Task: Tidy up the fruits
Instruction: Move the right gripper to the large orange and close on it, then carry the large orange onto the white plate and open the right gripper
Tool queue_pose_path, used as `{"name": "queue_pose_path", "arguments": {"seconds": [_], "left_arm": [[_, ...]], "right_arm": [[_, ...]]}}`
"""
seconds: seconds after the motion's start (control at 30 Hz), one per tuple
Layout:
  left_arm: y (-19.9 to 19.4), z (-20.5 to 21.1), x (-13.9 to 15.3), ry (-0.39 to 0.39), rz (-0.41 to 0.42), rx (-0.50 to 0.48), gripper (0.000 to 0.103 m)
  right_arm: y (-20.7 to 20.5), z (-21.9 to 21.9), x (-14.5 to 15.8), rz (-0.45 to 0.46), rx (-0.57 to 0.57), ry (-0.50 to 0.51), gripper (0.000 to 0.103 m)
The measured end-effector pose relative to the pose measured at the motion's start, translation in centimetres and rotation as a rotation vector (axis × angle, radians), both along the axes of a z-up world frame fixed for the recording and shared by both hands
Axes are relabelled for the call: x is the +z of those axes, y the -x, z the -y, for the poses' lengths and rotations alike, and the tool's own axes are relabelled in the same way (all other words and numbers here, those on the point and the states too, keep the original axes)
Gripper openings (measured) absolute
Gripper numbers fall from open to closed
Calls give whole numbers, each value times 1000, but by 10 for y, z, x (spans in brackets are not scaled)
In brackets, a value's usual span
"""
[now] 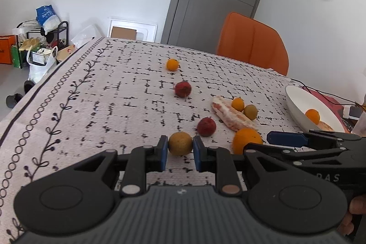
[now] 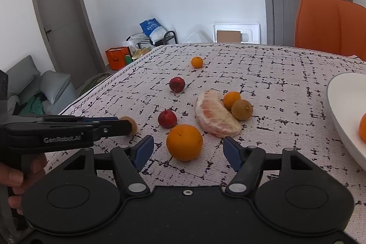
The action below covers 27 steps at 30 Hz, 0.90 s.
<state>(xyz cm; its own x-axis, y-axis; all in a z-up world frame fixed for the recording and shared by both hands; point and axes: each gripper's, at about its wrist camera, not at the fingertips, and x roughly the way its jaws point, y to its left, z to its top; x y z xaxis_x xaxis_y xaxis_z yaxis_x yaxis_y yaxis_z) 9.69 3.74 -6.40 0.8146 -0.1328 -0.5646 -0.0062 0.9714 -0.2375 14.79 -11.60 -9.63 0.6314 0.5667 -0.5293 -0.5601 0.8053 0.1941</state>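
A small brown-yellow fruit (image 1: 180, 143) sits on the patterned tablecloth (image 1: 91, 106), clamped between the blue pads of the left gripper (image 1: 179, 152). Just beside it, the right gripper (image 2: 188, 149) stands with jaws apart around a large orange (image 2: 184, 142) — not touching it — while a white plate (image 2: 343, 106) sits near the table's right edge.

White lettering reading "GenRobot.AI" stood on the black side of the left gripper (image 2: 128, 126), at nine o'clock in the right wrist view. The letters "D A S" showed on the right gripper (image 1: 286, 138) body at three o'clock in the left wrist view. Print on the blue bag (image 2: 152, 30) was too small to read.
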Motion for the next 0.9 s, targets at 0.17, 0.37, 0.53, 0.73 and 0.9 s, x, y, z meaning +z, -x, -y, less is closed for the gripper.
{"name": "queue_pose_path", "arguments": {"seconds": [0.17, 0.37, 0.53, 0.73, 0.9], "left_arm": [[6, -7, 3, 3, 8, 13, 22], [7, -7, 4, 4, 7, 7, 22], [7, 3, 9, -4, 22, -16, 22], [7, 16, 11, -9, 24, -41, 22], [6, 26, 13, -16, 26, -64, 22]], "right_arm": [[0, -7, -1, 7, -27, 19, 67], [3, -12, -8, 0, -9, 42, 34], [11, -5, -5, 9, -10, 38, 33], [17, 10, -2, 21, -34, 19, 33], [21, 21, 1, 36, -56, 6, 33]]}}
